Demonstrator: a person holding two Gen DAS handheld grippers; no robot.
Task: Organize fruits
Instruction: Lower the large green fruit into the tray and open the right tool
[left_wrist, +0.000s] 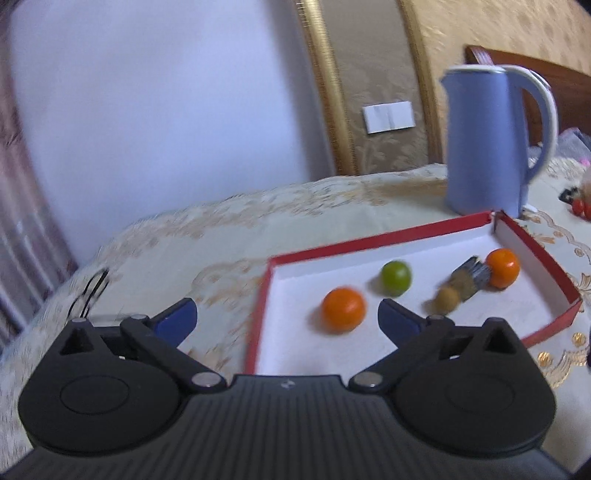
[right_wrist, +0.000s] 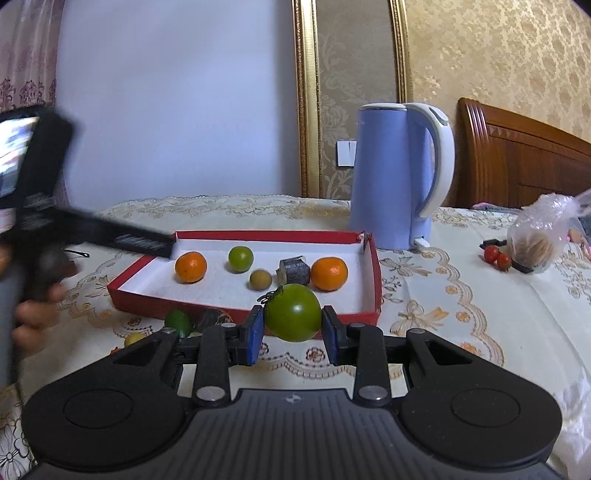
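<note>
A red box lid with a white inside (left_wrist: 369, 243) (right_wrist: 236, 314) lies on the table. In it are two oranges (left_wrist: 343, 309) (left_wrist: 502, 267), a small green fruit (left_wrist: 396, 277), a small brown fruit (left_wrist: 447, 298) and a dark cylinder (left_wrist: 469, 276). My left gripper (left_wrist: 288, 317) is open and empty, just above the lid's near left corner; it also shows in the right wrist view (right_wrist: 140, 242). My right gripper (right_wrist: 293, 332) is shut on a green tomato (right_wrist: 293, 312), held in front of the lid's near edge.
A blue electric kettle (right_wrist: 391, 177) stands behind the lid. Several small fruits (right_wrist: 179, 323) lie on the cloth before the lid. Red cherry tomatoes (right_wrist: 496, 256) and a plastic bag (right_wrist: 539, 232) sit at the right. A bed headboard (right_wrist: 517, 162) is behind.
</note>
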